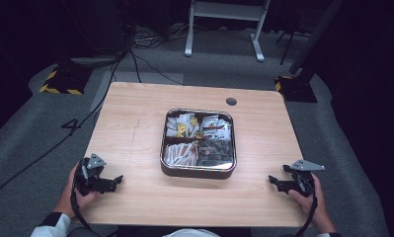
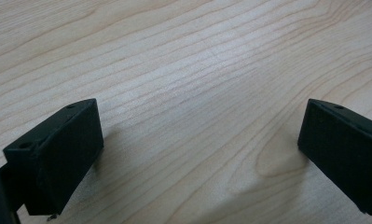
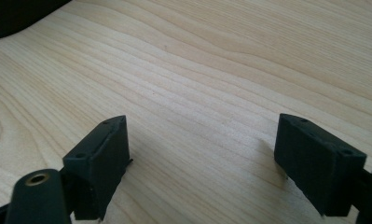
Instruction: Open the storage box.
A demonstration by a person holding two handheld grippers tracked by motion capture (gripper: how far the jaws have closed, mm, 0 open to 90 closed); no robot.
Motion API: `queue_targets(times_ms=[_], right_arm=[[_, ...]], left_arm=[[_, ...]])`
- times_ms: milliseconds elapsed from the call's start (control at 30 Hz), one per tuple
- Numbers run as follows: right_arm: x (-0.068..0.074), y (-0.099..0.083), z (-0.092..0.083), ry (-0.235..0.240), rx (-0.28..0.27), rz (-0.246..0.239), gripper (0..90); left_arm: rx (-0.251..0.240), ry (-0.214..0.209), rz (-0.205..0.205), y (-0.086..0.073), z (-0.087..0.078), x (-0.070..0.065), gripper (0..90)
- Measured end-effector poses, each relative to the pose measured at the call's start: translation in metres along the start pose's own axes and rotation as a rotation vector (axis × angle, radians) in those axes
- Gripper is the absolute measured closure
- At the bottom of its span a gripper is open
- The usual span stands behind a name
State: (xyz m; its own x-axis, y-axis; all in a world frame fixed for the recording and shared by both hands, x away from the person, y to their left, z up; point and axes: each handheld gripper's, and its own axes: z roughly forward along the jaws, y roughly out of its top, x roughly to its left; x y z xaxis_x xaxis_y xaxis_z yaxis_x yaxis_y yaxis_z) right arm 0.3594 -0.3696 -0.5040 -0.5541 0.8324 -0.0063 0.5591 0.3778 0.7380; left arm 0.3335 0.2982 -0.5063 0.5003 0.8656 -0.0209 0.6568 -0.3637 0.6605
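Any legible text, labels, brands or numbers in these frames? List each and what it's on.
None legible.
Packets in the metal tray: printed marks show, too small and blurred to read.
Wooden table: grain alone, no text.
Left claw and right claw: plain black jaws, no markings.
Floor bases with yellow-black stripes: hazard pattern, no words.

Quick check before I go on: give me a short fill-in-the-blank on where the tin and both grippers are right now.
1. The metal tin is split into ____ compartments.
2. The left gripper and right gripper both have their jaws ____, with nothing between them.
3. Each gripper sits near the table's ____ edge, on either side of the tin.
4. The tin's compartments hold small ____.

Missing words: four; open; near; packets
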Motion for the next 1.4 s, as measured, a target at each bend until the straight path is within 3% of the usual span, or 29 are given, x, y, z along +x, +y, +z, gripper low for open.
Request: queue_targets(times_ms=[200, 533, 633, 733, 833, 867, 1133, 1400], right_arm=[[-0.001, 0.0, 0.001, -0.002, 0.007, 0.0, 15.1], [0.0, 0.007, 0.006, -0.064, 0.031, 0.055, 14.6], [-0.004, 0.013, 0.006, -0.011, 0.027, 0.05, 16.5], [-0.005, 0.017, 0.006, 0.005, 0.007, 0.042, 18.0], [-0.003, 0.027, 0.007, 0.029, -0.005, 0.023, 19.0], [-0.002, 0.038, 0.005, 0.042, -0.025, 0.004, 20.2], [0.009, 0.073, 0.007, 0.07, -0.06, -0.055, 21.8], [0.022, 0.111, 0.02, 0.106, -0.089, -0.103, 23.9]], left_arm=[[0.001, -0.005, 0.004, 0.0, 0.0, 0.001, 0.2], [-0.002, 0.018, -0.027, 0.001, 0.002, -0.003, 0.0], [0.001, 0.019, -0.029, 0.003, 0.002, -0.004, 0.0], [-0.005, 0.02, -0.03, 0.003, 0.003, -0.004, 0.0], [-0.006, 0.02, -0.03, 0.003, 0.003, -0.004, 0.0], [-0.003, 0.018, -0.029, 0.003, 0.003, -0.004, 0.0], [-0.006, 0.02, -0.03, 0.003, 0.003, -0.004, 0.0], [-0.006, 0.017, -0.028, 0.003, 0.003, -0.004, 0.0]])
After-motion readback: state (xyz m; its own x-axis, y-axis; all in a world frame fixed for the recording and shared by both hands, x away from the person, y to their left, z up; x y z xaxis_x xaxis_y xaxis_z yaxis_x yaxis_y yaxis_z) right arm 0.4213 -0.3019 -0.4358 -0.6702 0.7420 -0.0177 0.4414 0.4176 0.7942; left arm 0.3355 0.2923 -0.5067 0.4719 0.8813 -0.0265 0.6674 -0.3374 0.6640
